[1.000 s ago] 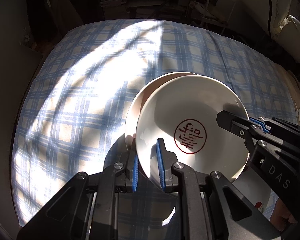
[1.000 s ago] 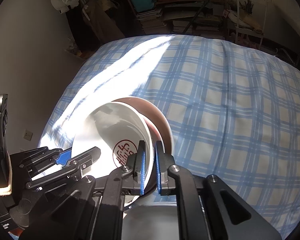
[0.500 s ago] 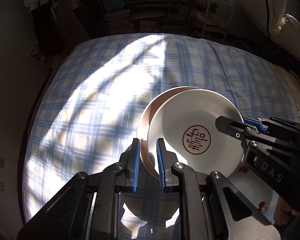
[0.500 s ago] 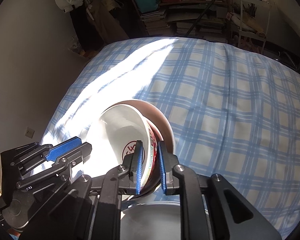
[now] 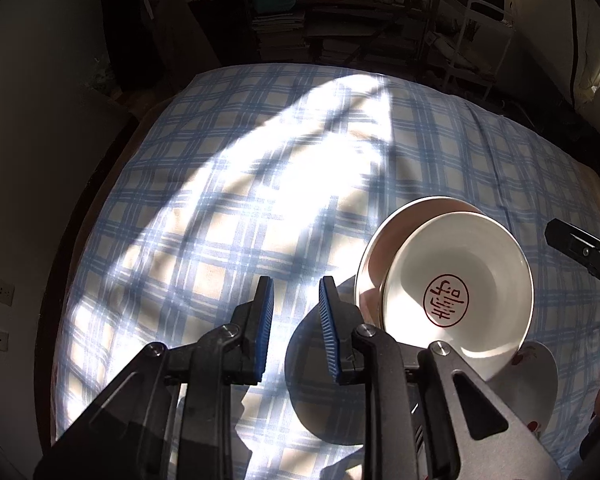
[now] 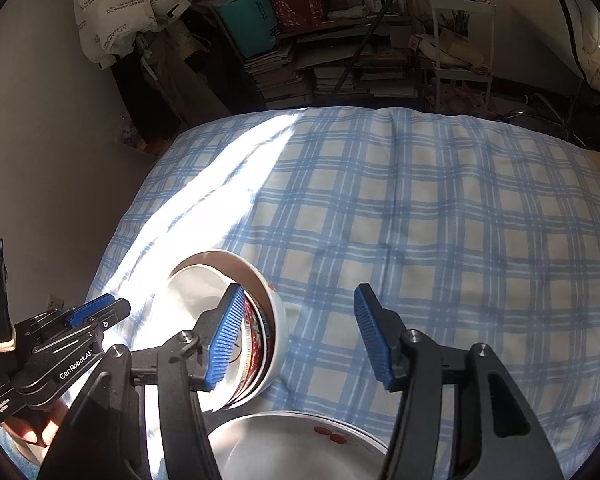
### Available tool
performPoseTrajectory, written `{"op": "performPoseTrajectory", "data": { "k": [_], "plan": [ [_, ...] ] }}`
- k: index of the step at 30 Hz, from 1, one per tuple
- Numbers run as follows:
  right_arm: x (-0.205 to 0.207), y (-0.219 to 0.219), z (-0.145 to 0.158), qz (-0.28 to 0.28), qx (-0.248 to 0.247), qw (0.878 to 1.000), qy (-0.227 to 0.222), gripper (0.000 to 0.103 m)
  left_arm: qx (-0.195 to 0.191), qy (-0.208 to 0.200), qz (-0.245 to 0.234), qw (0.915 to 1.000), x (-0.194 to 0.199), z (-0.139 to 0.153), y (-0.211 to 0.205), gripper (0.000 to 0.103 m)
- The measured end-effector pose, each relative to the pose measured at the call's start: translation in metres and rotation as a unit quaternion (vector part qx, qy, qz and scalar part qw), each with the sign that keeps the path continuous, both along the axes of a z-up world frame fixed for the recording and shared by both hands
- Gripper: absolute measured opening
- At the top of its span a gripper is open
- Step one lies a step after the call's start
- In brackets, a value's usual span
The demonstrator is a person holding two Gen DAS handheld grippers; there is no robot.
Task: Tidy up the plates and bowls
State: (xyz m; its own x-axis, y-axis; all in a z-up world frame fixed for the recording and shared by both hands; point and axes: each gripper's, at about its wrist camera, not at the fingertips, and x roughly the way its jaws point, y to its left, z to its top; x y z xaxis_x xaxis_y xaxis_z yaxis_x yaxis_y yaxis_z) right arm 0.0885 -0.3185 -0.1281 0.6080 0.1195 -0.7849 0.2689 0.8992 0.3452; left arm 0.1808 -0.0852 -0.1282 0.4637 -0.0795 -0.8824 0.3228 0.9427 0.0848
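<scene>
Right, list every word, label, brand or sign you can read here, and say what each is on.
"GenRobot.AI": white lettering on the left gripper body, seen from the right wrist.
Red circular seal with Chinese characters: inside the white bowl; I cannot read the characters surely.
Repeated dark print on the white quilted bag: too small to read.
Small white print near the left gripper's rear end: too blurred to read.
Teal bag label: unreadable.

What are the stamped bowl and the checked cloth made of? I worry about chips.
The stamped bowl looks like glazed ceramic: glossy white, with sun glare and a red seal mark. The checked cloth looks like soft matte woven fabric, with creases and no shine.
</scene>
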Motion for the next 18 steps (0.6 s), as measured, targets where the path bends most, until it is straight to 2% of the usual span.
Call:
{"op": "performPoseTrajectory", "data": {
  "k": [7, 15, 18],
  "plan": [
    [0.003, -0.013, -0.017, -0.028, 0.012, 0.999, 0.024, 0.096, 0.012, -0.002, 0.013, 0.9998, 0.007, -0.008, 0.005, 0.055],
    [0.006, -0.009, -0.026, -0.024, 0.006, 0.999, 0.038, 0.103, -0.007, 0.017, 0.002, 0.9998, 0.007, -0.013, 0.001, 0.078],
    [0.007, -0.004, -0.027, -0.015, -0.002, 0.999, 0.041, 0.103, -0.013, 0.021, -0.002, 0.9997, 0.006, -0.015, -0.001, 0.078]
  ]
}}
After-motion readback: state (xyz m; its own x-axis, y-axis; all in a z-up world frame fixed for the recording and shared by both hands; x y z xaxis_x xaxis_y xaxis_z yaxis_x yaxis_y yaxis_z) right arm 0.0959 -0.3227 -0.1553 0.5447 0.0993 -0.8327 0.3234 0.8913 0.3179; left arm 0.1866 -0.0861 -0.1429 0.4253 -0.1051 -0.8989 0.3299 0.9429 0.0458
